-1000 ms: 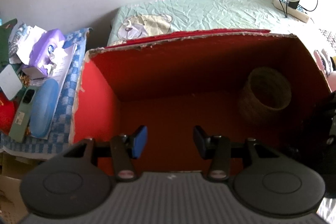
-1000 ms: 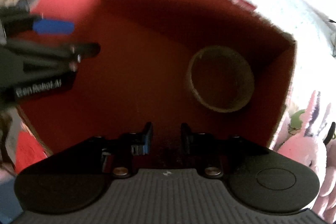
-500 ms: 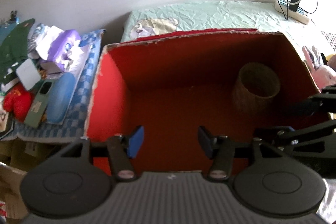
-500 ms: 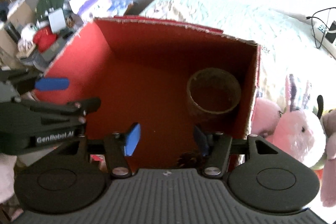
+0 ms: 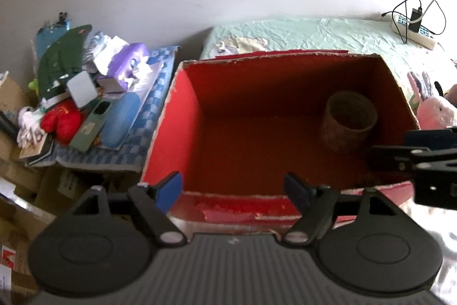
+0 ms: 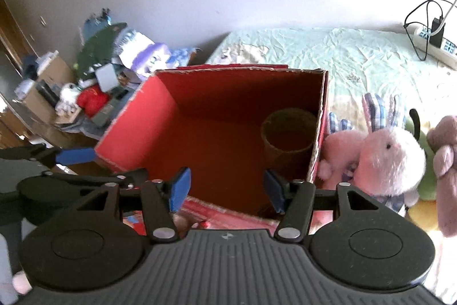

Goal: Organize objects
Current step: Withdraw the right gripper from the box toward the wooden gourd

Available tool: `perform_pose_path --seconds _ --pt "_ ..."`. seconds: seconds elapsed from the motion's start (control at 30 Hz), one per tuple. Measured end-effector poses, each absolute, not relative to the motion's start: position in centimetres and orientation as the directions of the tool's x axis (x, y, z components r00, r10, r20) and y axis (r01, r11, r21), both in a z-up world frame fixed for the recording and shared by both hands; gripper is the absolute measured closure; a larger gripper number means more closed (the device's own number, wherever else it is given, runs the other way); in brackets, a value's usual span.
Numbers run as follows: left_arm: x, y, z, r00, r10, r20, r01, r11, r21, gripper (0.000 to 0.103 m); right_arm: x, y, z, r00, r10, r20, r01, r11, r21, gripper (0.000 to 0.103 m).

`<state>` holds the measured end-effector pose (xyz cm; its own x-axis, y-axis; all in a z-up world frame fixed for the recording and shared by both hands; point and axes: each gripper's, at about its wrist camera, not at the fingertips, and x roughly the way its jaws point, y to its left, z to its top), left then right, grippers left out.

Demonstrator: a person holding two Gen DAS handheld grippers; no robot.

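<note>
An open red cardboard box (image 5: 182,110) (image 6: 134,116) stands on the bed. A brown woven cup (image 5: 348,119) (image 6: 288,133) stands upright inside it at the right rear. My left gripper (image 5: 232,187) is open and empty above the box's near wall. My right gripper (image 6: 227,186) is open and empty above the box's near right corner; it also shows at the right edge of the left wrist view (image 5: 422,156). Pink plush rabbits (image 6: 382,159) (image 5: 431,107) lie right of the box.
A pile of clutter with a red plush (image 5: 61,122), a blue case (image 5: 120,122) and a purple tissue pack (image 5: 128,65) lies left of the box. A power strip with cables (image 5: 414,30) (image 6: 434,42) sits at the bed's far right. More plush toys (image 6: 445,162) lie at the right.
Both grippers have pulled back and up out of the box, and both have opened wider. The cup stays in the box.
</note>
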<state>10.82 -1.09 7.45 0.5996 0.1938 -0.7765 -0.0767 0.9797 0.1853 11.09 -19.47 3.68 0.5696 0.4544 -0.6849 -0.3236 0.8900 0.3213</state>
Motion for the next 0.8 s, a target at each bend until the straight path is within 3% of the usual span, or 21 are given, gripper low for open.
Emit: perform_pose_path --seconds 0.13,0.8 --pt "9.6 -1.5 7.7 0.599 0.222 -0.77 -0.111 0.975 0.194 0.014 9.7 -20.0 3.4 0.558 0.499 -0.663 -0.346 0.866 0.36 0.044" --pt "6.6 -3.6 3.9 0.485 0.231 -0.843 -0.153 0.972 0.179 0.014 5.6 -22.2 0.3 0.578 0.501 -0.644 -0.333 0.866 0.374 0.046"
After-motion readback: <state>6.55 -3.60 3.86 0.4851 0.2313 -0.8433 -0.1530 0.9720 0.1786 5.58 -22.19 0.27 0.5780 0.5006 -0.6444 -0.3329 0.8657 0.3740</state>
